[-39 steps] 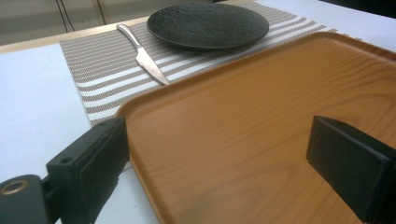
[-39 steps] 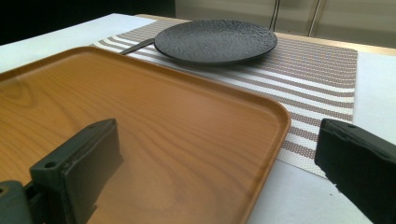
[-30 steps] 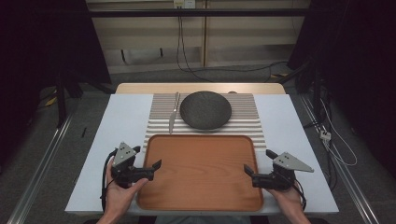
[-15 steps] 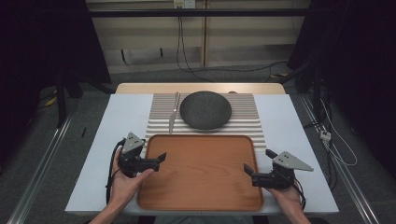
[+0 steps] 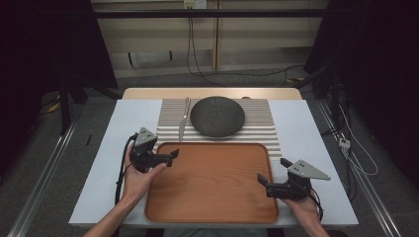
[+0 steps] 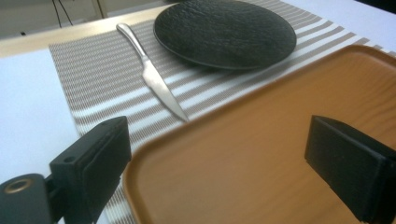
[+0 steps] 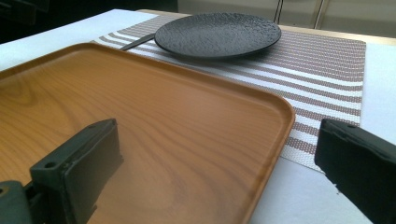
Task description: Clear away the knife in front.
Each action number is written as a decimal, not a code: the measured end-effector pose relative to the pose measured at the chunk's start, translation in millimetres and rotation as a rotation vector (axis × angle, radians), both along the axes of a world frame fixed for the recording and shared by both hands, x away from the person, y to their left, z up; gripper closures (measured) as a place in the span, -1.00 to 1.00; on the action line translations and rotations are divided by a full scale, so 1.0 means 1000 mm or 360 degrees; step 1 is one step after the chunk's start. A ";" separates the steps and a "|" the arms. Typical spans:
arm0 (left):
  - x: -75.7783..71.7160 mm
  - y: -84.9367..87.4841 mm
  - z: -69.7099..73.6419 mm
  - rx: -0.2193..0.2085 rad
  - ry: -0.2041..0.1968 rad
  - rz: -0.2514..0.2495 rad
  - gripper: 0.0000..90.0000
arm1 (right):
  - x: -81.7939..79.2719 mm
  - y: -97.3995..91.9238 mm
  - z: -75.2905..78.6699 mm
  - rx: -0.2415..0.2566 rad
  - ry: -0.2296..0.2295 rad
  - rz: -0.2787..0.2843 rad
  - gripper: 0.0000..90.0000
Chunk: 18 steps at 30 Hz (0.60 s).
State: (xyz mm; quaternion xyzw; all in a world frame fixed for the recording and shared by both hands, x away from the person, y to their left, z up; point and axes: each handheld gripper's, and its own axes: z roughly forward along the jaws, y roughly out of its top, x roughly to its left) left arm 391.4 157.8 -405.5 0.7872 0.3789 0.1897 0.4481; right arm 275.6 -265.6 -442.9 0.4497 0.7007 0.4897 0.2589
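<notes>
A brown wooden tray point(image 5: 212, 182) lies near the table's front edge. My left gripper point(image 5: 164, 150) hovers open at the tray's far left corner. In the left gripper view point(image 6: 219, 163) one jaw is outside the rim and one over the tray point(image 6: 261, 140). My right gripper point(image 5: 273, 171) is open at the tray's right edge. In the right gripper view point(image 7: 219, 172) its jaws straddle the rim of the tray point(image 7: 140, 107). Neither holds anything.
Behind the tray a striped placemat point(image 5: 257, 131) carries a dark round plate point(image 5: 217, 116), with a silver knife point(image 5: 184, 118) to its left. The plate point(image 6: 224, 32) and knife point(image 6: 149, 74) lie ahead of the left gripper. White table surface point(image 5: 113, 163) flanks the tray.
My left gripper has moved forward along the tray's left edge, from near the front to the far left corner. The right gripper has stayed in place.
</notes>
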 end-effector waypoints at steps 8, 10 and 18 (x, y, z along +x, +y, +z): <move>0.022 -0.011 0.001 0.0022 0.0043 0.0002 -0.83 | 0.002 0.000 0.000 0.0002 0.0001 -0.0006 -1.00; 0.027 -0.013 0.002 0.0068 0.0042 0.0011 -0.82 | 0.003 0.001 -0.001 0.0003 0.0007 -0.0001 -1.00; 0.045 -0.019 0.001 0.0116 0.0059 0.0031 -0.73 | 0.004 0.002 -0.002 0.0007 0.0011 0.0019 -1.00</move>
